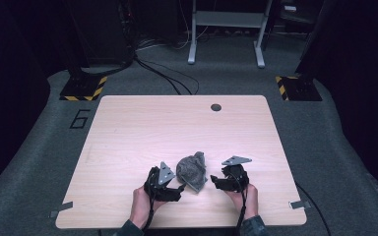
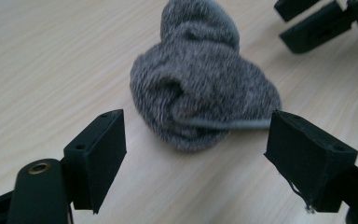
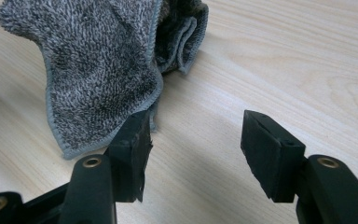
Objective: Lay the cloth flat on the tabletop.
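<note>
A crumpled grey cloth (image 1: 192, 170) sits on the counter (image 1: 142, 132) between both tools. The left hand-held gripper (image 2: 193, 154) and right hand-held gripper (image 3: 193, 149) flank it, jaws wide and empty, likely to take opposite edges.

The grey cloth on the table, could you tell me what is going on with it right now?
A person holds a two-jaw gripper in each hand at a wooden table. A crumpled grey towel lies bunched in a heap between them. The left gripper has its jaws open facing the heap, nothing clamped. The right gripper is open too, one jaw right at the towel's hemmed edge. Neither has hold of it.
</note>
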### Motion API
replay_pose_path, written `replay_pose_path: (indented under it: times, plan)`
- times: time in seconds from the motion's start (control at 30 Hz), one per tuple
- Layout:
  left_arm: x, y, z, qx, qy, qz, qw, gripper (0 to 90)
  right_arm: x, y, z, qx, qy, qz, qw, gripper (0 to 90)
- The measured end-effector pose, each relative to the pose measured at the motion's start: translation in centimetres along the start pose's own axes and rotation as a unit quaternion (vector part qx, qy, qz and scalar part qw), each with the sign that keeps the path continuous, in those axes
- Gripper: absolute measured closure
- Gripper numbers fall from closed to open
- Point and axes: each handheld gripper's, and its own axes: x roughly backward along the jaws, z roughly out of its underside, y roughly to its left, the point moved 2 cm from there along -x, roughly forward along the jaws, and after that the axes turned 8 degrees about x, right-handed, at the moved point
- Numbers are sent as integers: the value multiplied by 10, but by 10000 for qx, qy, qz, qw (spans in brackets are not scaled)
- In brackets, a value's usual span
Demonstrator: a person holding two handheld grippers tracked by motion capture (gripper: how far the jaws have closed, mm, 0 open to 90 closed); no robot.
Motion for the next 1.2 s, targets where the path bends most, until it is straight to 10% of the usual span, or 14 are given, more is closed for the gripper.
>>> replay_pose_path:
  times: [0.27,0.53,0.97,1.2]
  plan:
    - [-19,-3,-15,-214,-78,-189,9996,445,-11,8,-1,128,58,37,9999,480]
    - [-26,7,-12,42,-150,83,9998,795,-26,17,-6,136,178,-96,9997,575]
    - [-17,23,-11,465,-418,124,9980,829,-40,25,-7,408,151,-253,9987,881]
    - [-7,38,-11,666,-559,1,9962,828,-40,28,-8,622,221,-126,9977,893]
